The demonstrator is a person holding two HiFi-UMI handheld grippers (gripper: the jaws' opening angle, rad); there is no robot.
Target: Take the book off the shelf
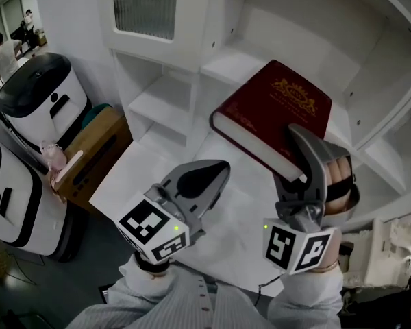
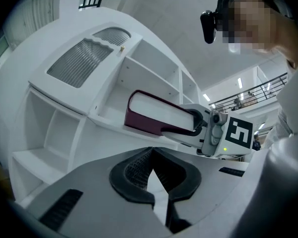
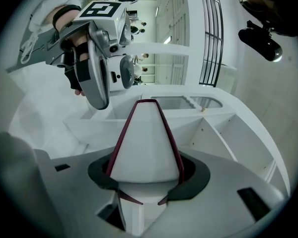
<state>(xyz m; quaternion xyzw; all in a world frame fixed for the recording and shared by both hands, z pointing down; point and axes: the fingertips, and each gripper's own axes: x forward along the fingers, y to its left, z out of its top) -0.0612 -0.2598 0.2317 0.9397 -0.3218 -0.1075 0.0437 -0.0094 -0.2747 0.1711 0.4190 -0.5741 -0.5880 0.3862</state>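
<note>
A white rounded machine with a glossy black lid (image 1: pixel 44 94) stands at the left, with a second white-and-black unit (image 1: pixel 14 197) nearer. Beside them is a brown cardboard box (image 1: pixel 96 149), a pale pink object (image 1: pixel 53 157) at its edge

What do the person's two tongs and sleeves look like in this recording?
The left tongs and right tongs both have curved grey shells lined with dark ribbed pads. Each carries a white cube with black square markers and a small green light. A dark strap crosses the right hand. The sleeves are pale with fine stripes.
</note>
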